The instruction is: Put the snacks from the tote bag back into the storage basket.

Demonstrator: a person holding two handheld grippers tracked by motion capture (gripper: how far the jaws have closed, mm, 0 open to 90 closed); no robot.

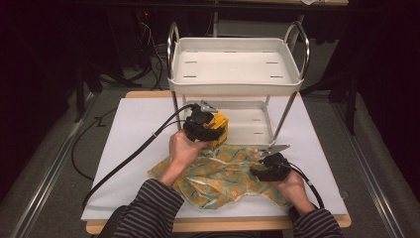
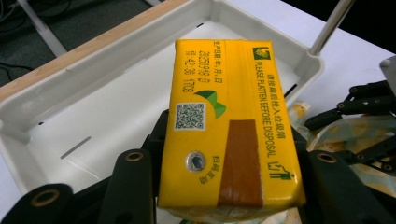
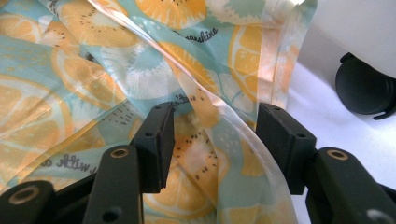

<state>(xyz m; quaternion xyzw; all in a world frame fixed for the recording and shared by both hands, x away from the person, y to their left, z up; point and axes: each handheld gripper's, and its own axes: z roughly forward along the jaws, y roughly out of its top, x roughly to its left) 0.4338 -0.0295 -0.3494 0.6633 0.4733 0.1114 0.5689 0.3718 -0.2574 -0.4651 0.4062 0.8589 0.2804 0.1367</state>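
Observation:
My left gripper (image 1: 207, 127) is shut on a yellow drink carton (image 1: 220, 128) and holds it above the near edge of the cart's lower tray (image 1: 252, 124). In the left gripper view the carton (image 2: 229, 135) sits between the two black jaws, printed face up, over the white tray (image 2: 93, 116). A citrus-print plastic bag (image 1: 218, 176) lies crumpled on the table. My right gripper (image 1: 257, 171) rests at the bag's right side. In the right gripper view it (image 3: 215, 135) stands open, with a fold of the bag (image 3: 140, 60) lying between the jaws.
A white two-tier cart (image 1: 235, 84) with metal handles stands at the back of the white table cover (image 1: 138, 124). One black caster (image 3: 364, 88) sits close to the right gripper. Cables trail off both grippers toward the table's edges.

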